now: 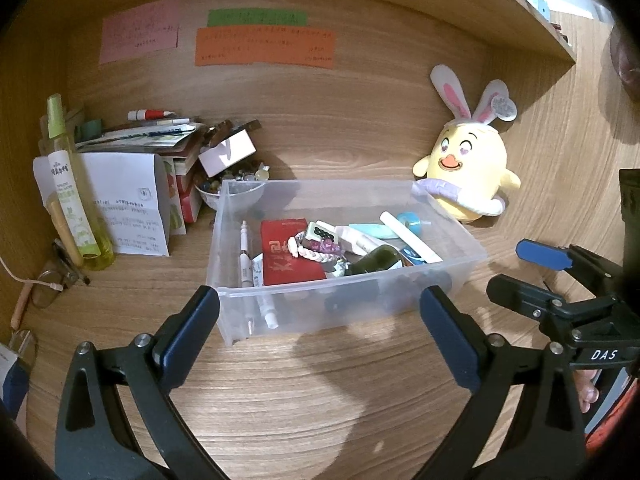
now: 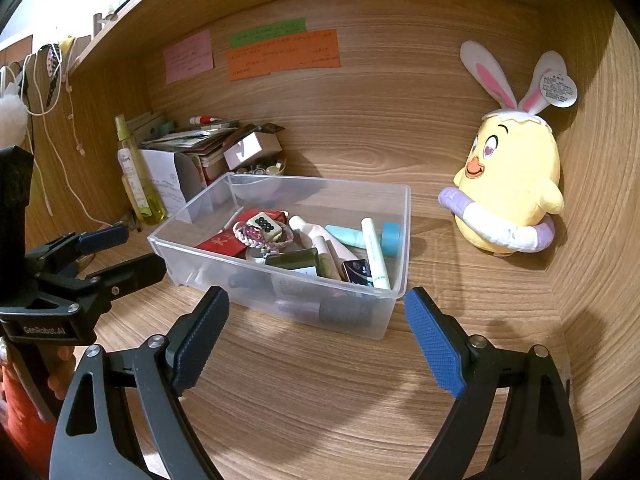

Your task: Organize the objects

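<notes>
A clear plastic bin (image 1: 280, 312) (image 2: 360, 320) stands on the wooden desk, filled with small items: a red packet (image 1: 286, 254) (image 2: 224, 242), a mahjong tile (image 1: 320, 232) (image 2: 265, 225), a braided bracelet (image 1: 310, 254), tubes, a tape roll (image 1: 410, 222) (image 2: 390, 238) and pens (image 1: 245, 256). My left gripper (image 1: 320, 312) hovers open just before the bin's near wall, nothing between its fingers. My right gripper (image 2: 316, 316) also stands open in front of the bin's near right corner, holding nothing. Each gripper shows at the edge of the other's view.
A yellow chick plush with rabbit ears (image 1: 470, 164) (image 2: 508, 196) leans at the back right. At the back left stand a green spray bottle (image 1: 70, 184) (image 2: 136, 176), papers, boxes and a bowl of beads (image 1: 230, 184). Sticky notes (image 1: 264, 46) hang on the back panel. Glasses (image 1: 52, 280) lie left.
</notes>
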Demonstrator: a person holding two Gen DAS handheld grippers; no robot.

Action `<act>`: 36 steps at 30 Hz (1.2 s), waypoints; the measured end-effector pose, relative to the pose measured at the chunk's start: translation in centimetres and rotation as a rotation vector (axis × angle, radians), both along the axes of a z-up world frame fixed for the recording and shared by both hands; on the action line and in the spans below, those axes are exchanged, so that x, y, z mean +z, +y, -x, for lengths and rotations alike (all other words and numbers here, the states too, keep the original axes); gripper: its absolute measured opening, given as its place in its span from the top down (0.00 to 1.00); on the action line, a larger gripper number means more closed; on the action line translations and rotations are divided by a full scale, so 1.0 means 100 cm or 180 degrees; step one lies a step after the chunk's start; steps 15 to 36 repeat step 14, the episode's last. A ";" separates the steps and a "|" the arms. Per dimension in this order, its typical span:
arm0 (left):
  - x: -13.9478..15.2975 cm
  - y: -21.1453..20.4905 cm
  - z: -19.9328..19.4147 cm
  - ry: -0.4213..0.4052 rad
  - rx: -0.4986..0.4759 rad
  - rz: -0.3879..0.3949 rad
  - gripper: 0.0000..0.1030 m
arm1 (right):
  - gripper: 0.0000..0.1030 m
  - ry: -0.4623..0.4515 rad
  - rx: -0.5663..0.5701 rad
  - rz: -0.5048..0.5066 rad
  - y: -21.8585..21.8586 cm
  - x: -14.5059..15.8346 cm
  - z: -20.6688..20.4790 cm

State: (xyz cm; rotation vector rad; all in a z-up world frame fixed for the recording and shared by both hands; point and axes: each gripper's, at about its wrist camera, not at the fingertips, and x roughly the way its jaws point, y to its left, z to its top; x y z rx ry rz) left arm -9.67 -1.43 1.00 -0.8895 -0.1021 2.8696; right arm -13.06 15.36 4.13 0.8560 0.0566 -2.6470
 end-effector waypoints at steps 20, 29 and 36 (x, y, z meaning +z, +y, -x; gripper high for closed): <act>-0.001 -0.001 0.000 0.0005 -0.0053 -0.0082 0.01 | 0.14 -0.0029 -0.0016 0.0007 -0.001 -0.002 -0.001; -0.001 -0.001 0.000 0.0005 -0.0053 -0.0082 0.01 | 0.14 -0.0029 -0.0016 0.0007 -0.001 -0.002 -0.001; -0.001 -0.001 0.000 0.0005 -0.0053 -0.0082 0.01 | 0.14 -0.0029 -0.0016 0.0007 -0.001 -0.002 -0.001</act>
